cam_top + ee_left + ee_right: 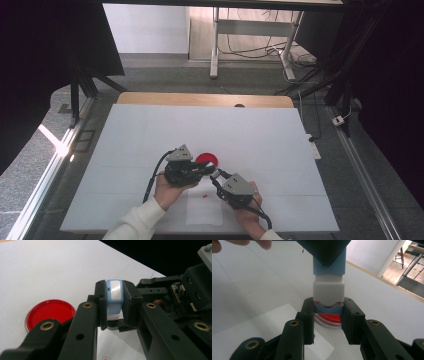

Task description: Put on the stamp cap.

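L tool clamped on blue-white stamp; R tool grips its other end. No legible writing.

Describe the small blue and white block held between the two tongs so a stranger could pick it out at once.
Start at the white table and find the round red dish near its front middle. Just in front of it the left tongs and right tongs meet, both shut on the block. It is the one boxy thing there: pale blue above, white below.
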{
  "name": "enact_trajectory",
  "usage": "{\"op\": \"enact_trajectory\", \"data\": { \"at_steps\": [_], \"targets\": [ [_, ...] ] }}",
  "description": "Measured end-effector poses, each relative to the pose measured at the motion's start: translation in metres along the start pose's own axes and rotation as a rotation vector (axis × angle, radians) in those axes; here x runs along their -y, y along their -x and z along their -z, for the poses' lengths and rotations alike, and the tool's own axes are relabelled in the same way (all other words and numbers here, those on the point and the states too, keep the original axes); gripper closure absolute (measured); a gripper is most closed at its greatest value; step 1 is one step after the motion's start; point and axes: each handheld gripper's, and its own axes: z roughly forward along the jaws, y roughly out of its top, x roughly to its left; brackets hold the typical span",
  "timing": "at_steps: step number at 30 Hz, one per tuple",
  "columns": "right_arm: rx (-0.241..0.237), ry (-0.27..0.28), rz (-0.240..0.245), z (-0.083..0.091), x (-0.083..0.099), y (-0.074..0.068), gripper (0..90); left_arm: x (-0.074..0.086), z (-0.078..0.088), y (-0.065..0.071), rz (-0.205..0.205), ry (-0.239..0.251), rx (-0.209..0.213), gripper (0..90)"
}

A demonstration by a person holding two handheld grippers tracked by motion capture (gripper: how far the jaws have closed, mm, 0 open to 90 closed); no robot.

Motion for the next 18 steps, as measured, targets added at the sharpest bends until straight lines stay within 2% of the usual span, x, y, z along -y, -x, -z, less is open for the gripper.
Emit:
{"op": "enact_trajectory", "data": {
  "at_steps": [8, 18],
  "targets": [
    [0.016, -0.007, 0.024, 0.0010, 0.0000, -0.0022, 65.1, 0.0010, -0.0020, -0.0007, 0.001, -0.017, 0.013, 75.9],
    [0.010, -0.027, 0.034, 0.0010, -0.0005, -0.0025, 65.3, 0.0051, -0.0066, -0.0011, 0.009, -0.031, 0.020, 76.1]
  ]
}}
